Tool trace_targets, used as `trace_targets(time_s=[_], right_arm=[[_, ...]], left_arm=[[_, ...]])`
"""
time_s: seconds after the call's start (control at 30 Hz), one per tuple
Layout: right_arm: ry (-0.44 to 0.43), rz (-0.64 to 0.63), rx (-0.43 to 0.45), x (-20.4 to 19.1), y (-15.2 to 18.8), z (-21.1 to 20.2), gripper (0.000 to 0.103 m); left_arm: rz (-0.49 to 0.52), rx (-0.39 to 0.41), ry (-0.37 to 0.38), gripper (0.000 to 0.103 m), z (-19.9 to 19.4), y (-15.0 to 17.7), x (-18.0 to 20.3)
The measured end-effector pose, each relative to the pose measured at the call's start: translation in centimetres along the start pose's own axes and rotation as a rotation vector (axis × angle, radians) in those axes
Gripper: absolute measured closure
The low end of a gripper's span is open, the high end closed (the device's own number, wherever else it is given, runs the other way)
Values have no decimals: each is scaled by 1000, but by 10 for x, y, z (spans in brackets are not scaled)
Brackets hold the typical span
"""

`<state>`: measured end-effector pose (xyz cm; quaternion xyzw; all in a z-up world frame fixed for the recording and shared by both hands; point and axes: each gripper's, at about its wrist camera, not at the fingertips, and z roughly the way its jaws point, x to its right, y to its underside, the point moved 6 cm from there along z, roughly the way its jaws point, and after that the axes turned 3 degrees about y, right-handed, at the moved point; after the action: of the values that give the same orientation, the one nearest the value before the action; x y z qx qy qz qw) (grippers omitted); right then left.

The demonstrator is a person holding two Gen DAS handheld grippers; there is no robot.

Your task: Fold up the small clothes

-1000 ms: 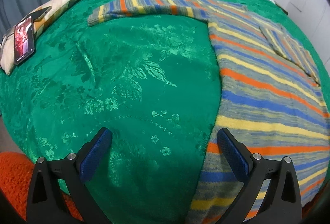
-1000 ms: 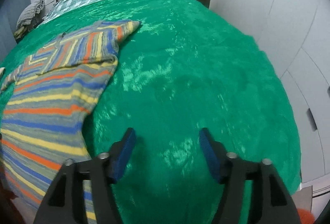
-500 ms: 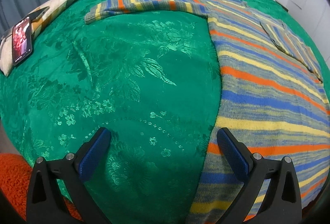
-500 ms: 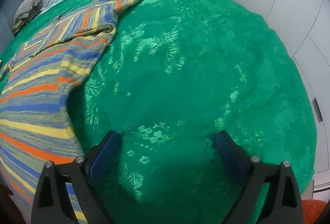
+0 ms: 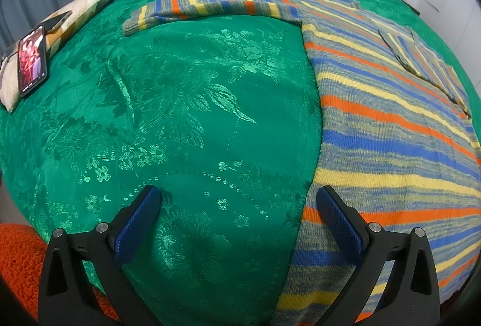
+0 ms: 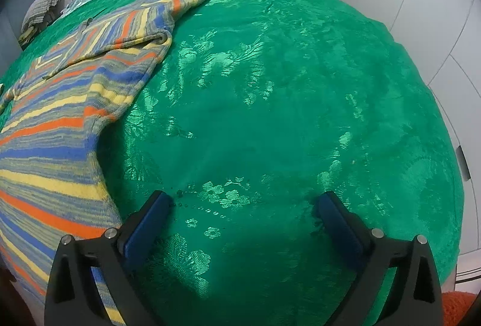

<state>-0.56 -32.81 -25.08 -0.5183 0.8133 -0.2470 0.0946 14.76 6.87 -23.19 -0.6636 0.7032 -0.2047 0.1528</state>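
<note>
Green shiny bedspread (image 5: pixel 186 103) with a leaf and flower pattern fills both views, spread over the whole bed. On it lies the striped sweater (image 5: pixel 390 127), flat, with bands of orange, blue, yellow and grey. In the left wrist view the sweater sits from 12 o'clock round to 5 o'clock, and one long sleeve (image 5: pixel 210 6) stretches out toward 11 o'clock. In the right wrist view the same sweater (image 6: pixel 54 151) lies from 11 o'clock down to 8 o'clock, and its other sleeve is folded back across the chest.

Left gripper (image 5: pixel 239 199) is spread wide and holds nothing. Its right finger sits over the sweater's side edge near the hem, and its left finger sits over bare bedspread. Right gripper (image 6: pixel 245 204) is also spread wide with nothing in it. Both its blue pads hang over bare bedspread, and the sweater edge is just beside its left finger. I cannot tell if any pad touches the cloth.

Only the left wrist view shows a flat checked cushion (image 5: pixel 75 13) at 10 o'clock with a phone (image 5: pixel 31 60) lying on it, screen lit. Only the right wrist view shows white cupboard doors (image 6: pixel 445 19) at 2 o'clock
</note>
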Motion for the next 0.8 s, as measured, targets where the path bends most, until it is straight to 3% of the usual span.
trace_targets(time_s=[0.43,0.8], right_arm=[[5,-8,-1,-1,0,1,3],[13,-16,-9,-1,-2,2,2]], left_arm=[[-4,0,7,0,0,1,2],[-14,-34,60,1,-14,3,2]])
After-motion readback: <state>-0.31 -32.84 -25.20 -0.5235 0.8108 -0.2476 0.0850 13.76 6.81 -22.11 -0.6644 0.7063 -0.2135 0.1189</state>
